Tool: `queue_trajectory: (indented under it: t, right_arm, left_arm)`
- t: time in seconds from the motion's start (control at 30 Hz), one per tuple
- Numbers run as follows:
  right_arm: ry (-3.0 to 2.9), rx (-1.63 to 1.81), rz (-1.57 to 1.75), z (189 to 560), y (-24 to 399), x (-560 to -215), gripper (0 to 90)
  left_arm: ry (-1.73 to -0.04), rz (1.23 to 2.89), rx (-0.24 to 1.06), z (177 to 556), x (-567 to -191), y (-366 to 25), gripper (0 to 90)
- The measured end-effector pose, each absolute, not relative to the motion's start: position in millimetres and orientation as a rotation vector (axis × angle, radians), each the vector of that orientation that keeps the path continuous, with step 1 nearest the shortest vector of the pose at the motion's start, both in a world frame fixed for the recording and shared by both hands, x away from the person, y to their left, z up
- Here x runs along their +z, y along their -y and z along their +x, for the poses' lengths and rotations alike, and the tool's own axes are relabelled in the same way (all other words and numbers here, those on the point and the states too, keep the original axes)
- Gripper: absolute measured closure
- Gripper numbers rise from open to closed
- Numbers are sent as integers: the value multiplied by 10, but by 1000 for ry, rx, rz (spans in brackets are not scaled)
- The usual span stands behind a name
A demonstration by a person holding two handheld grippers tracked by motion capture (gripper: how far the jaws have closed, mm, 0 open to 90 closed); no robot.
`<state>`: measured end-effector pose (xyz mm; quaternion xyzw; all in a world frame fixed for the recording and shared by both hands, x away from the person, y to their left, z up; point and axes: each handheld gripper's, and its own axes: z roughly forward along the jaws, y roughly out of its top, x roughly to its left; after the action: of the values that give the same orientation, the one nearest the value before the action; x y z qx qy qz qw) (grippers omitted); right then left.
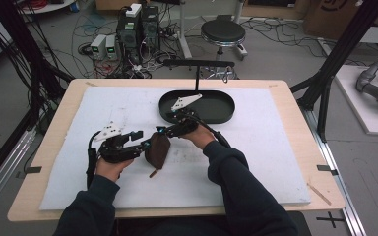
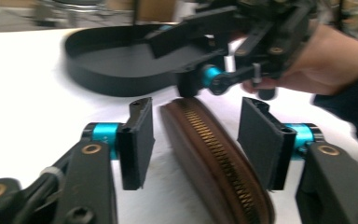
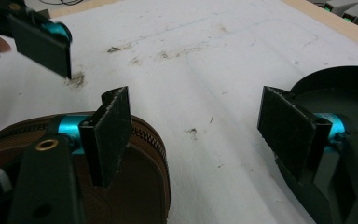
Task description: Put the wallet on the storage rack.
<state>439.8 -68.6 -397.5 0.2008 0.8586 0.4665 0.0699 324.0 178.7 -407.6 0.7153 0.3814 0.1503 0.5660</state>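
Brown leather-look pouch [image 2: 214, 158], brass-coloured metal zip; matt black tray [image 1: 216, 114]; white mat [image 1: 256, 162] (scuffed, stained).

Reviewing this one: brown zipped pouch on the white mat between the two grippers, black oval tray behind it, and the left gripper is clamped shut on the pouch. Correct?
Not quite. The left gripper is open: in the left gripper view its jaws stand apart on either side of the brown pouch with gaps showing, not pressing it. The pouch does lie on the white mat, with the black oval tray behind.

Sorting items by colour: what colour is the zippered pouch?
Brown, with a brass-coloured zipper; the pouch shows best in the left gripper view.
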Motion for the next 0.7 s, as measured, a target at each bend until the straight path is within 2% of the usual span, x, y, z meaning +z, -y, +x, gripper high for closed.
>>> queue_trajectory:
  t: [0.17,0.37,0.43,0.47,0.57,0.7]
  right_arm:
    - [-2579,1400,604,4397,682,-3976,266]
    - [-2578,1390,601,4386,688,-3964,266]
    - [-2578,1387,604,4385,700,-3955,266]
    - [-2579,1393,606,4384,713,-3948,266]
    - [-2570,1394,615,4373,800,-3913,265]
    - [-2547,1374,634,4335,1010,-3802,262]
  left_arm:
    - [-963,1755,303,3220,-4126,-1694,307]
    - [-1008,1815,250,3275,-4225,-1565,283]
    - [-992,1828,237,3288,-4237,-1541,335]
    - [-989,1849,255,3287,-4243,-1524,404]
    - [-997,1859,233,3308,-4265,-1522,532]
    - [-975,1844,216,3308,-4250,-1536,596]
